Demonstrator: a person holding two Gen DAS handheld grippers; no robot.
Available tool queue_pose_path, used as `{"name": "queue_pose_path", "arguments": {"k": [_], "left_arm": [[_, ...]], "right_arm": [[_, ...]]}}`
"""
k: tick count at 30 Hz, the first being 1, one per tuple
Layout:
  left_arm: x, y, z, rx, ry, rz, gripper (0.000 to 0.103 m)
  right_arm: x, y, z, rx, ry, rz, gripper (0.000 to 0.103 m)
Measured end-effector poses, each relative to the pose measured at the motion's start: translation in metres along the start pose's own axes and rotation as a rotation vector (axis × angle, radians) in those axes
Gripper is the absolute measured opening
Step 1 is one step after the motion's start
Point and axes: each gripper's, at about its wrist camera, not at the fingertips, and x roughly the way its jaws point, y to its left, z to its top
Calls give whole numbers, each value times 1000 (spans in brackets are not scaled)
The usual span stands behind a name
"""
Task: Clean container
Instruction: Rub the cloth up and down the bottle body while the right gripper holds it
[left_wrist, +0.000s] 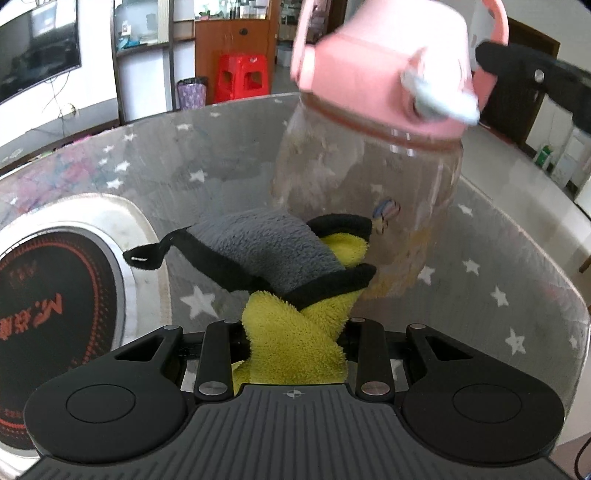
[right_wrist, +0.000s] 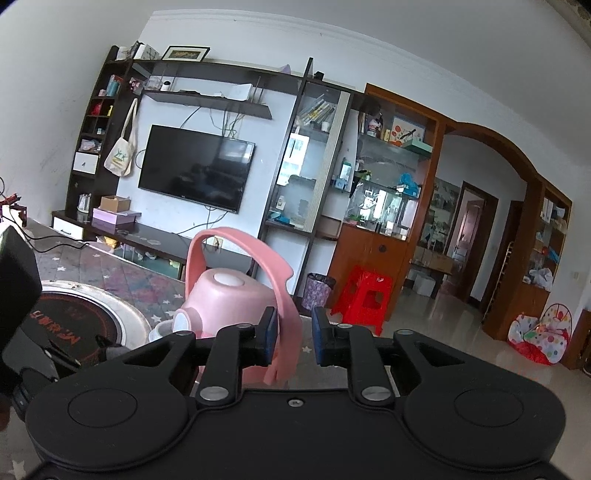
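A clear plastic bottle with a pink lid and pink carry strap stands tilted on the star-patterned table. My left gripper is shut on a yellow and grey cloth that lies against the bottle's lower side. In the right wrist view the pink lid sits just ahead. My right gripper has the pink strap between its fingers with a gap on the right side. The right gripper's finger shows by the strap in the left wrist view.
An induction cooktop is set into the table at the left, also in the right wrist view. The table's curved edge runs to the right. A red stool and a bin stand on the floor beyond.
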Motion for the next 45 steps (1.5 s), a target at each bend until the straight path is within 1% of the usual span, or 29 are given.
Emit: {"name": "queue_pose_path", "arguments": {"k": [5, 9, 12, 16, 22, 24, 27, 32, 35, 39, 42, 45], "left_arm": [[-5, -5, -1, 5, 0, -5, 32], [-9, -11, -1, 15, -7, -11, 32], [-8, -17, 0, 28, -6, -19, 32], [-5, -25, 0, 41, -3, -37, 32], [0, -38, -1, 65, 1, -67, 32], [-2, -38, 0, 69, -1, -62, 32], [-13, -32, 6, 58, -27, -65, 32], [-41, -25, 25, 69, -114, -23, 32], [-47, -23, 32, 84, -136, -5, 32], [-37, -24, 29, 85, -110, -9, 32], [-28, -26, 24, 73, -87, -20, 32], [-20, -26, 19, 64, -69, -25, 32]], "right_arm": [[-1, -4, 0, 29, 15, 14, 21], [1, -8, 4, 21, 19, 7, 20], [4, -3, 6, 8, 12, 1, 14], [8, 4, 4, -16, 9, -8, 13], [14, 6, 0, -7, 9, -15, 12], [16, 7, 0, -11, 5, -19, 12], [16, 10, -2, -15, 5, -25, 12], [10, 13, -7, -16, 4, -29, 12], [5, 13, -7, -7, 5, -26, 12], [-3, 12, -6, -4, 6, -25, 13], [-8, 11, -7, 7, 5, -23, 16], [-12, 12, -8, 11, 4, -22, 17]]}}
